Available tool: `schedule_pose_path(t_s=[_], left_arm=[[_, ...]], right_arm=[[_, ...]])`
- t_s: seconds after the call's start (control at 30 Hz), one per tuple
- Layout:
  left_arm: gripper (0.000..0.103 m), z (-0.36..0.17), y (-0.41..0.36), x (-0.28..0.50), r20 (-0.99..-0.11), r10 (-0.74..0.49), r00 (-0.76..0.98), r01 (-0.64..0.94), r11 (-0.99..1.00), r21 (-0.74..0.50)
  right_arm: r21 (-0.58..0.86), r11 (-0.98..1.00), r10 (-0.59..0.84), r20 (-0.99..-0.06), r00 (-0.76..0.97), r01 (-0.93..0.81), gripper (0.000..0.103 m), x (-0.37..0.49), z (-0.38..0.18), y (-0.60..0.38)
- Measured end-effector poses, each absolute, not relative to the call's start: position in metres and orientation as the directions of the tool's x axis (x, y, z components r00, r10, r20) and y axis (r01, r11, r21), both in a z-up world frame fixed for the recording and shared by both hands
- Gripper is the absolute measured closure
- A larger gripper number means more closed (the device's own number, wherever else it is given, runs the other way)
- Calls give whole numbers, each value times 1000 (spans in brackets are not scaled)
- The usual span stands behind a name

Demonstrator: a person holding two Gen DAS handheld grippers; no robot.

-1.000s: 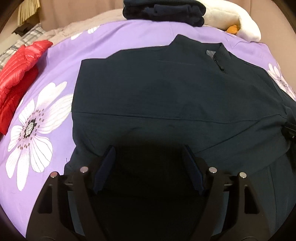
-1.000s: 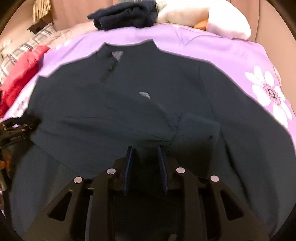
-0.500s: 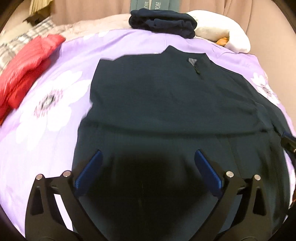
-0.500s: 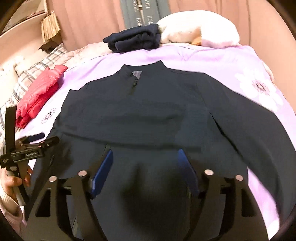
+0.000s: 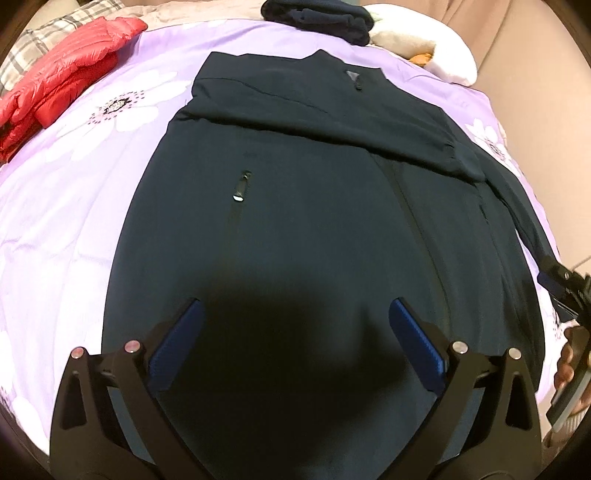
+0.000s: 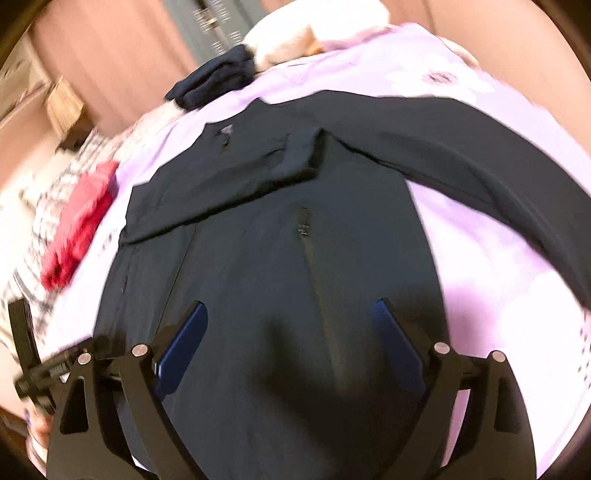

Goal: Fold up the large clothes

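Observation:
A dark navy zip jacket lies front up on the purple flowered bedspread. One sleeve is folded across its chest, the cuff resting near the centre zip. The other sleeve stretches out over the bedspread. My left gripper hovers above the jacket's lower body, open, with nothing between its blue pads. My right gripper hangs over the lower front by the pocket zip; its jaws are opening and grip nothing. Each gripper shows at the other view's edge, the right gripper and the left gripper.
A red puffer jacket lies at the bedspread's far left beside a plaid pillow. Folded dark clothes and a white pillow sit past the collar. Pink curtains hang behind. A hand holds the right gripper.
Both grippers have drawn back from the chest toward the hem and risen a little. Both jaws widened, the right from nearly shut. The folded sleeve now lies free across the chest.

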State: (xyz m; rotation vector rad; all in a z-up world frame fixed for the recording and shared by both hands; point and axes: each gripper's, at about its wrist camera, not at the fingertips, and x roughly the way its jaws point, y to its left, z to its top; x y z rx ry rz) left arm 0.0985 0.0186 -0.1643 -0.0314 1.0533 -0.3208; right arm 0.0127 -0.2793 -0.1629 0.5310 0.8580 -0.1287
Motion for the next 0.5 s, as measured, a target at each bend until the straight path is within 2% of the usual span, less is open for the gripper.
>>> schedule_pose_path(t_s=[0.5], left_arm=[[2,-153,-6,77,-829,-343,443,307,926,-219]], right_arm=[[472,702,-23,-732,681,532,11,-62,-167,-354]])
